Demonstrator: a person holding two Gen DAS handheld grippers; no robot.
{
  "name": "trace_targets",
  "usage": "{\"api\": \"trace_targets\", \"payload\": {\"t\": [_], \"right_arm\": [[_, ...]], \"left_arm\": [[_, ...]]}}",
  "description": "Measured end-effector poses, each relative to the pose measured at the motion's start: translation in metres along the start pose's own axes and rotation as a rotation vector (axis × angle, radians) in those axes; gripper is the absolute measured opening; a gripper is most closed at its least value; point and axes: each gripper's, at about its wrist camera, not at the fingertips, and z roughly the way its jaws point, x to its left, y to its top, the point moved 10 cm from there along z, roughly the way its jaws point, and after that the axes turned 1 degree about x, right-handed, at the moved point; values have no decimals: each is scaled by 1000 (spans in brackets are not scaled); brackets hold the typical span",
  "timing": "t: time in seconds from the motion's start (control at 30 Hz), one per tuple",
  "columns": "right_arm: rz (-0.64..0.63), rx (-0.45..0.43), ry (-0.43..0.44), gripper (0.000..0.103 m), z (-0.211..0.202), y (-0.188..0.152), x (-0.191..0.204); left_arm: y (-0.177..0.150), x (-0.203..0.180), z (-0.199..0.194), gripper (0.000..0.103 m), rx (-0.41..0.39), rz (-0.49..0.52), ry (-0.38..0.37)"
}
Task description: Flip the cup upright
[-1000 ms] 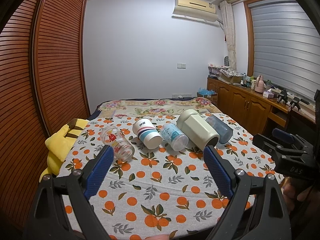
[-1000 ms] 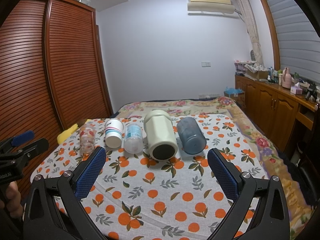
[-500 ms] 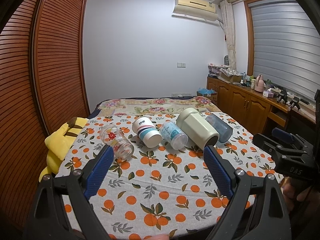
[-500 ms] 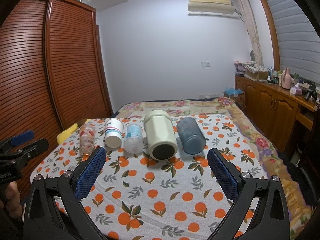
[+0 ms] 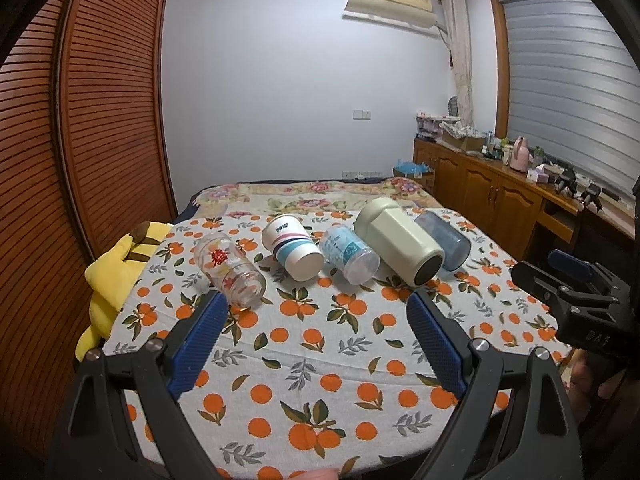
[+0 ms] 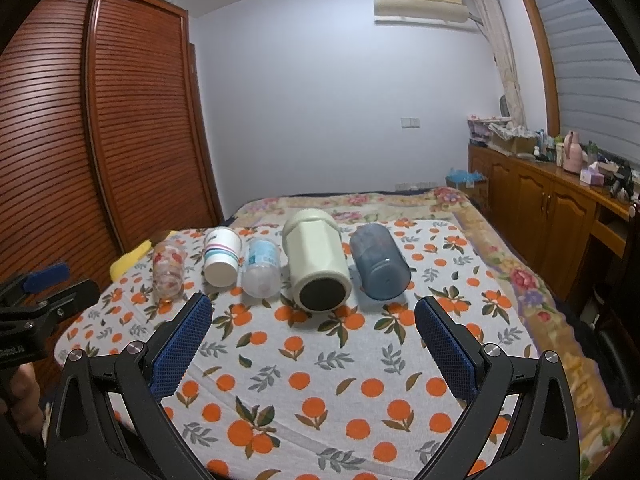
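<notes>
My left wrist camera looks forward between my two left fingers, from the near left edge of the table (image 5: 332,344), angled toward the far right. My right wrist camera looks from the near edge, facing straight down the room. Both sit low and near, and both take in the row of cups (image 5: 294,254) (image 6: 222,256) and the far wall.

- 5 cups lie on their sides in a row on the orange-print cloth (image 5: 320,344).
- Left tongs (image 5: 316,320) gape wide, near the glass cup (image 5: 230,266).
</notes>
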Motion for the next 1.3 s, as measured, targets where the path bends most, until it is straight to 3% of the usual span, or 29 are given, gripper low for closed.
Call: {"api": "trace_targets", "payload": {"t": [0.43, 0.63, 0.97, 1.13, 1.3], "right_arm": [[-29, 88, 6, 103, 51, 8, -19], [-50, 122, 27, 103, 80, 22, -23], [-78, 171, 68, 103, 125, 38, -30], [-92, 184, 81, 103, 141, 43, -35], [-100, 188, 88, 103, 155, 50, -39]], "left_arm": [[4, -9, 70, 92, 137, 50, -34], [6, -17, 107, 92, 259, 30, -78], [22, -27, 155, 92, 349, 10, -120], [23, -33, 180, 84, 409, -17, -144], [24, -42, 198, 62, 449, -24, -150]]}}
